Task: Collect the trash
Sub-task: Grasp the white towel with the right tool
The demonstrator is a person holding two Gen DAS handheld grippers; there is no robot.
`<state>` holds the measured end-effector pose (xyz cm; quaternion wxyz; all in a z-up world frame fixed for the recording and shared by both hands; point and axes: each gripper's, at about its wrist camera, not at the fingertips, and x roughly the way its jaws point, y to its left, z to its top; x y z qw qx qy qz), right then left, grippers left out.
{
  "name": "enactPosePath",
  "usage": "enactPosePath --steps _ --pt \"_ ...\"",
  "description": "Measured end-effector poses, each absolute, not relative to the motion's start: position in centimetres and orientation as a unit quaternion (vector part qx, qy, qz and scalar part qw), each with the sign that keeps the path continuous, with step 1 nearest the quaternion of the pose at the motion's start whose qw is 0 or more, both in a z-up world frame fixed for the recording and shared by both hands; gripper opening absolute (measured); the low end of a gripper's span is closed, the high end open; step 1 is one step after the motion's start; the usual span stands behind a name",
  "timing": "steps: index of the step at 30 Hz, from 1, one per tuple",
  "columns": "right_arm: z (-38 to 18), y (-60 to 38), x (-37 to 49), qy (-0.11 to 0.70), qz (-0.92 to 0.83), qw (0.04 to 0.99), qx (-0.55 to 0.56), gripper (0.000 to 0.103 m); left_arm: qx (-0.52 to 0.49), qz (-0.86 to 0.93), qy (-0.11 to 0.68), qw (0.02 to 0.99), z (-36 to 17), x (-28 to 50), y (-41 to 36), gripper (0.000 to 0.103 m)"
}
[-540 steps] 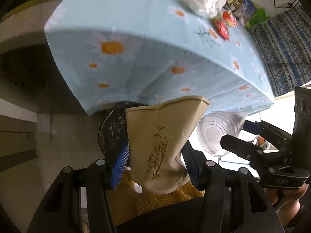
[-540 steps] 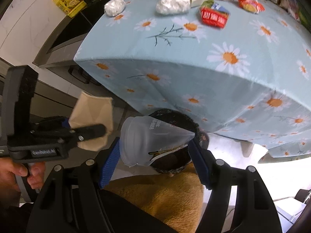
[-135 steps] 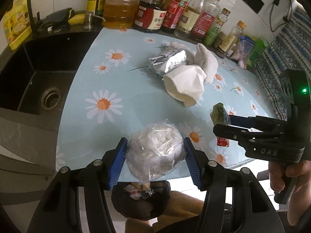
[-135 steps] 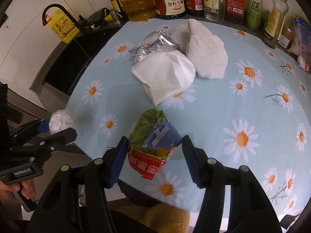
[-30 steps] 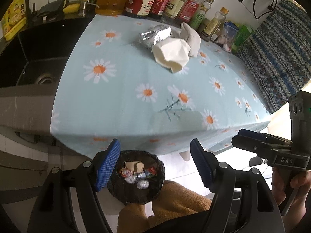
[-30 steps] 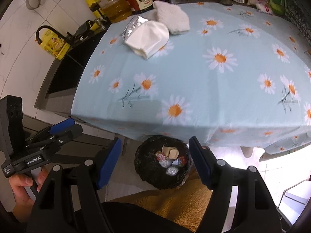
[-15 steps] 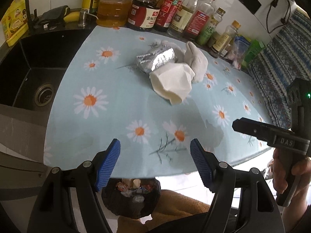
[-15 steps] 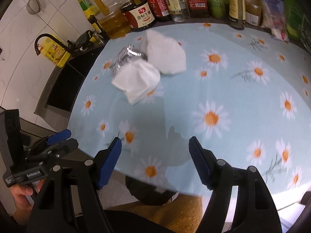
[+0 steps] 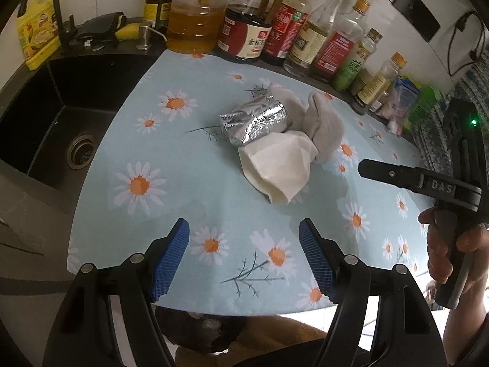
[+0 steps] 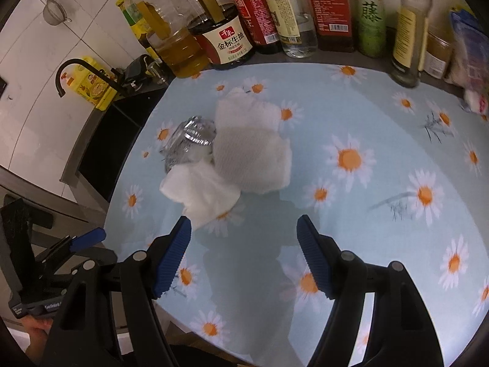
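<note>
Foil wad (image 9: 255, 124), white paper bag (image 9: 276, 168) and cloth (image 9: 324, 128) cluster mid-surface (image 9: 195, 180), bottles (image 9: 247, 35) behind. Both fingers sets spread, empty: left gripper (image 9: 244, 257), right gripper (image 10: 244, 253). 1 second ago both hung over the bin (image 9: 198, 328).

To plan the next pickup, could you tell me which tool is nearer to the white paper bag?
Right. The right tool hovers open just in front of the white paper bag, one pad by its corner. The left tool is open too, farther back over bare tablecloth.

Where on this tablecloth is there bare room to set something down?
Free: the near strip of the tablecloth between the trash pile and the front edge, and the right side past the towel. Crowded: the middle, where the foil, towel and white bag touch, and the back edge along the bottles.
</note>
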<state>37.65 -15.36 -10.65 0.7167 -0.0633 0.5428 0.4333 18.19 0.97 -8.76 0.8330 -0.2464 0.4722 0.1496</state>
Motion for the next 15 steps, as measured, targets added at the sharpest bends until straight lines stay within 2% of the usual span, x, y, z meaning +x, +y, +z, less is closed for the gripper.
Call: enactPosePath --steps 10,15 --pt "-11.7 -12.8 41.5 0.545 0.463 0.694 -0.082 0.071 -0.249 0.18 0.479 0.822 -8.9 20.3 -0.2 0.072" --pt "-12.8 -11.2 42.4 0.549 0.476 0.681 -0.094 0.071 -0.253 0.193 0.482 0.816 -9.4 21.0 -0.5 0.078"
